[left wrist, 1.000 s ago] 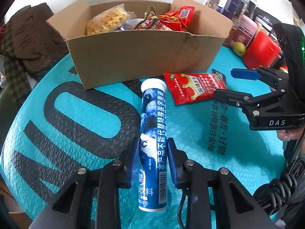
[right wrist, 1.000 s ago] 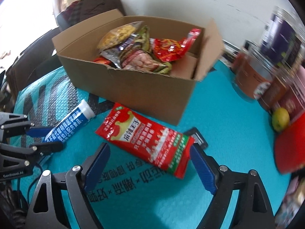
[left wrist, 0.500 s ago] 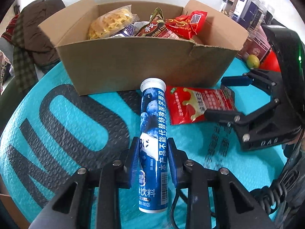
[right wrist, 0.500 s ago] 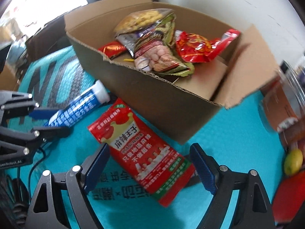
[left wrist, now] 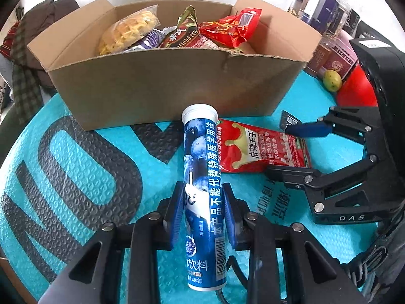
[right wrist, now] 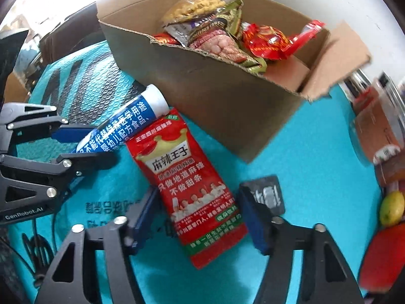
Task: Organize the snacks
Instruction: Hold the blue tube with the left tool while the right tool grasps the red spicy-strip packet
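item: left gripper (left wrist: 202, 207), blue pads clamped on either side of a blue tube (left wrist: 202, 190) with a white cap, printed with blueberries and white chinese text; the tube's capped end points toward the cardboard box (left wrist: 177, 83) and reaches close to its front wall. item: right gripper (right wrist: 200, 212), jaws closing, blue pads standing on either side of the lower half of a red snack packet (right wrist: 187, 177); the left pad sits at the packet's edge, the right pad just clear of it. the packet lies flat on the teal mat (left wrist: 76, 152), its top corner beside the tube's cap, in front of the box. item: cardboard box, flaps open, front rim torn, holding a bag of yellow waffle-shaped snacks (left wrist: 129, 30), a dark foil packet (left wrist: 182, 35) and a red crinkled packet (left wrist: 233, 27), piled toward the back. item: small dark sachet (right wrist: 268, 192), flat on the mat just right of the red snack packet. item: teal mat, bubble-textured, with large dark letters. item: a yellow-green fruit (left wrist: 332, 79) and a red container (left wrist: 354, 91) at the right edge, jars (left wrist: 326, 12) behind them. item: brown cloth (left wrist: 38, 27) at the far left.
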Tool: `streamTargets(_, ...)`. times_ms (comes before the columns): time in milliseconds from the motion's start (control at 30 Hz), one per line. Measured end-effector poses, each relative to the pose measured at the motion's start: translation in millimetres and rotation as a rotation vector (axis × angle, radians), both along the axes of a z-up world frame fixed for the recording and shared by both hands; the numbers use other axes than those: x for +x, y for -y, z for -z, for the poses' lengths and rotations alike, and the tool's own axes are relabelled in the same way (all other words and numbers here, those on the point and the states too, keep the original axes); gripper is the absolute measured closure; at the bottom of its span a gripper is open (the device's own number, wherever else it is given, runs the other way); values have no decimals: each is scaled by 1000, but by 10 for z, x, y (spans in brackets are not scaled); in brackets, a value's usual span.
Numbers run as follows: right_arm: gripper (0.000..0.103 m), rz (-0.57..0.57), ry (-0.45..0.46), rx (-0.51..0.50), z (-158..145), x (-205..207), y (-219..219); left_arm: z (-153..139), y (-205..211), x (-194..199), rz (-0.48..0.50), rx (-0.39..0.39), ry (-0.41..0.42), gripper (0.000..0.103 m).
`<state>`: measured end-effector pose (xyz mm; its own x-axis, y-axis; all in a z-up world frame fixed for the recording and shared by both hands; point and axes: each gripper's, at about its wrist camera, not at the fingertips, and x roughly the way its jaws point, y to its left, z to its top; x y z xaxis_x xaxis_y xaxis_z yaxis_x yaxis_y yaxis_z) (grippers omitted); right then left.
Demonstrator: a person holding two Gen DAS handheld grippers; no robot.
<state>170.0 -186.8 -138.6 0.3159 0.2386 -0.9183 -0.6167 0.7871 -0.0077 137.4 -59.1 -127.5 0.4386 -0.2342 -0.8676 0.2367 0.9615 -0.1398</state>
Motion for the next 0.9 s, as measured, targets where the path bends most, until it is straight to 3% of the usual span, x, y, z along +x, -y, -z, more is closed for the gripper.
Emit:
streamTargets(133,51,34,-21,-39,-36,-123,-80,5,-18,-59,24,-17,-6,75)
streamTargets(367,52,167,-31,-54,-19,-304,-197,-35,-111,-228,96,-30,-9,75)
streamTargets(533,52,241,-18,-70,-8,-662,-289,-39,-223,-374,118,-46,-17,75)
streamTargets(900,52,292,-37,-81,-2,-1212,-389,-53,-327,-667,175,-63,-38,75)
